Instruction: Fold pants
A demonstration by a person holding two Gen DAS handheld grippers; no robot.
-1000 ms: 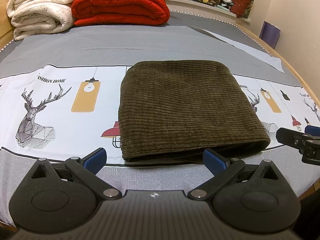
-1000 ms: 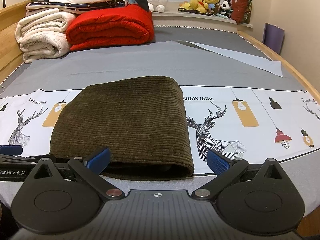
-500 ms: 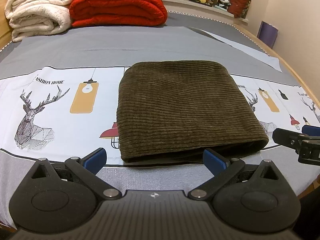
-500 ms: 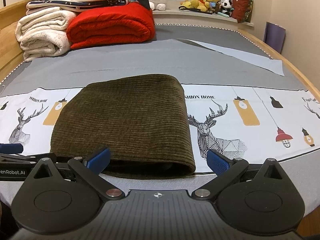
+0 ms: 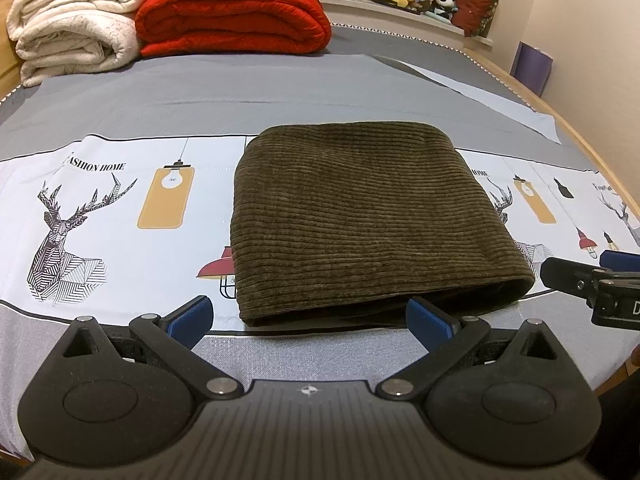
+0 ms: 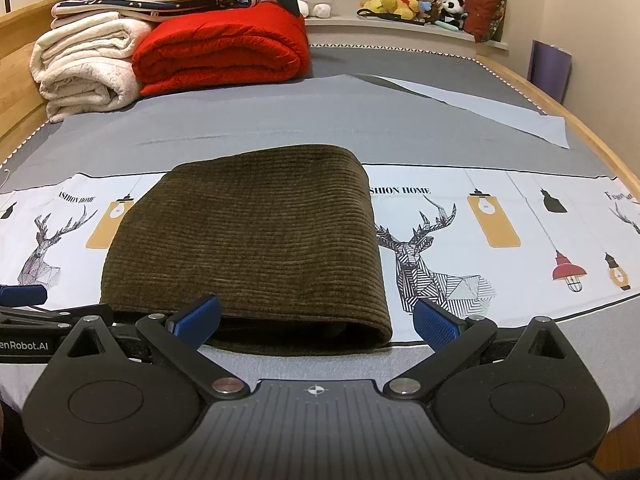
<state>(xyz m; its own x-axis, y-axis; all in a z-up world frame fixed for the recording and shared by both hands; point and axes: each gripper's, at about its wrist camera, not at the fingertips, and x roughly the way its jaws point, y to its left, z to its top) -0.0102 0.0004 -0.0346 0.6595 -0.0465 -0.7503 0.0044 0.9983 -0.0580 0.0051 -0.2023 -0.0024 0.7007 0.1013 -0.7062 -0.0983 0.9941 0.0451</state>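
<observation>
Now olive corduroy pants [image 5: 360, 216] folded flat, compact.

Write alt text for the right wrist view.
A folded olive-brown corduroy pair of pants lies flat on a deer-and-lamp printed bedsheet. The open right tongs sit at its near edge, empty. A rolled red quilt and cream blanket sit behind.

"FASHION HOME" printed on bedsheet [image 5: 120, 240]; "enRobot.AI", cut off, on left claw [image 6: 24, 344] body.
</observation>
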